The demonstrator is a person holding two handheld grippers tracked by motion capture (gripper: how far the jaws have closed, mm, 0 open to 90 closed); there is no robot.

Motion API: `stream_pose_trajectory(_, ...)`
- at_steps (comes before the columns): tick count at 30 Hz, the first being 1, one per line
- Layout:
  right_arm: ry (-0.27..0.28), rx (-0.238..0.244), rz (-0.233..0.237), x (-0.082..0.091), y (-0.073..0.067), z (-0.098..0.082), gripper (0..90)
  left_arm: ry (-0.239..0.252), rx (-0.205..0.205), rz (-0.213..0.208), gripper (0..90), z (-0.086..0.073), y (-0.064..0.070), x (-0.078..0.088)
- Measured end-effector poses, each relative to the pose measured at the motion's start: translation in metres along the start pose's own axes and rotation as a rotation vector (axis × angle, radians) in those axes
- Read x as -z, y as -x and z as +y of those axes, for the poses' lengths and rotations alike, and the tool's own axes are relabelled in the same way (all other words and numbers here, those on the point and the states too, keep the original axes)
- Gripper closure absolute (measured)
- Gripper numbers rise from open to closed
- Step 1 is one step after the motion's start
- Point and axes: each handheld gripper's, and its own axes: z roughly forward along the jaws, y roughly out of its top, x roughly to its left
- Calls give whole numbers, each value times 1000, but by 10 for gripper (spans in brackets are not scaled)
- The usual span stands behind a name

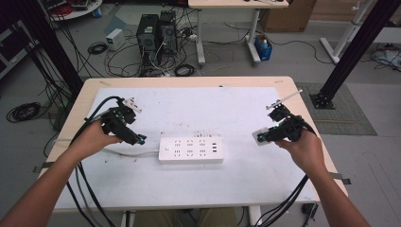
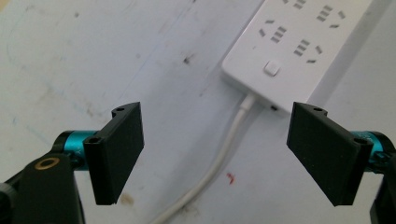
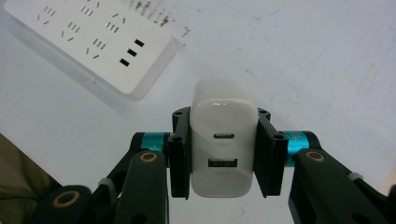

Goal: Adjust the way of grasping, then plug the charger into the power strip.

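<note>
A light wooden table (image 1: 94,85) carries a white mat (image 1: 198,113) that covers most of its top. On the mat, near the middle and a little toward the near edge, lies a white power strip (image 1: 191,150), long side running left to right, with three groups of sockets and small USB slots at its right end. Its white cord (image 1: 124,152) leaves the left end and runs left across the mat.

The left gripper (image 1: 135,138) hangs over the mat just left of the strip, above the cord. In the left gripper view its jaws stand spread wide with nothing between them; the cord (image 2: 223,154) and the strip's switch end (image 2: 289,46) lie below.

The right gripper (image 1: 261,137) is raised above the mat, right of the strip and apart from it. Its jaws pinch a white USB charger (image 3: 223,144) by its two sides, with the port face toward the camera.
</note>
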Motion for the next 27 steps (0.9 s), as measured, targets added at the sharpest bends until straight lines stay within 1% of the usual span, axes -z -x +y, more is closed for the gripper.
stream_pose_trajectory(3,-13,15,-22,4,5,2,626,-24,26,12,190,-4,-9,2)
stream_pose_trajectory(5,-25,19,-31,6,7,4,626,-29,38,34,190,-7,-12,3)
stream_pose_trajectory(8,-46,34,-61,9,9,5,626,-33,52,26,190,-11,-16,4)
stream_pose_trajectory(10,-50,35,-62,9,9,5,626,-34,58,26,190,-13,-17,4)
stream_pose_trajectory(11,-55,34,-66,10,10,6,626,-43,53,22,190,-14,-18,4)
stream_pose_trajectory(13,-61,38,-77,11,11,7,626,-41,58,18,190,-16,-19,4)
stream_pose_trajectory(16,-52,29,-76,13,14,8,625,-53,58,17,190,-19,-22,3)
stream_pose_trajectory(18,-51,30,-75,14,15,8,625,-50,75,22,190,-23,-21,2)
stream_pose_trajectory(19,-53,29,-74,14,15,8,625,-59,63,22,190,-24,-22,2)
stream_pose_trajectory(20,-57,32,-76,14,15,8,626,-57,69,19,190,-25,-21,1)
stream_pose_trajectory(21,-56,31,-76,13,15,8,625,-63,64,18,190,-26,-21,1)
stream_pose_trajectory(24,-49,35,-66,13,14,9,625,-59,61,15,190,-27,-19,1)
stream_pose_trajectory(25,-44,33,-60,13,13,10,625,-65,51,12,190,-27,-18,2)
stream_pose_trajectory(26,-44,33,-60,13,13,10,625,-65,51,12,190,-27,-18,2)
stream_pose_trajectory(27,-43,43,-57,12,12,12,625,-63,45,6,190,-27,-17,2)
